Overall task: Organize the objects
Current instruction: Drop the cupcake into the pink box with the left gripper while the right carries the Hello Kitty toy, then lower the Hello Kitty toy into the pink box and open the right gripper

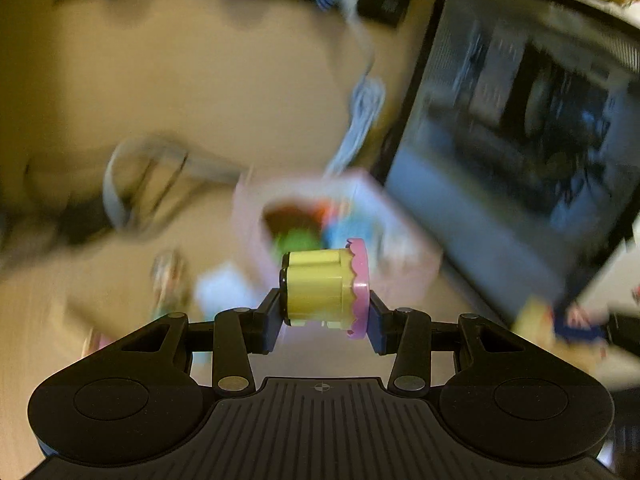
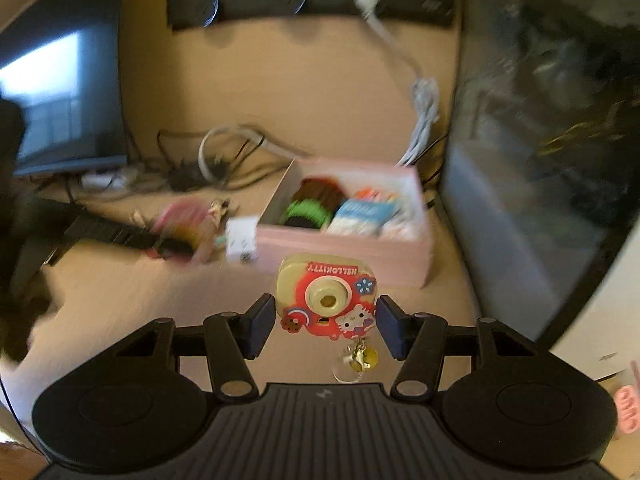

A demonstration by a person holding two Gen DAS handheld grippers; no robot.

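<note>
Left gripper (image 1: 325,314) clamps a yellow toy (image 1: 320,290) with a pink rim, lower centre, just short of the pink box (image 1: 404,268). Right gripper (image 2: 325,326) pinches a toy camera (image 2: 326,300), lower centre; its charm (image 2: 356,358) dangles below.

Risks, as I judge them: the charm snagging the box wall; both hands crowding one opening; the round toy rolling out of the pads.

Left hand-held gripper (image 1: 326,314) clamps yellow-pink toy (image 1: 324,288); blurred, apparently pink box (image 1: 408,268) beyond
</note>
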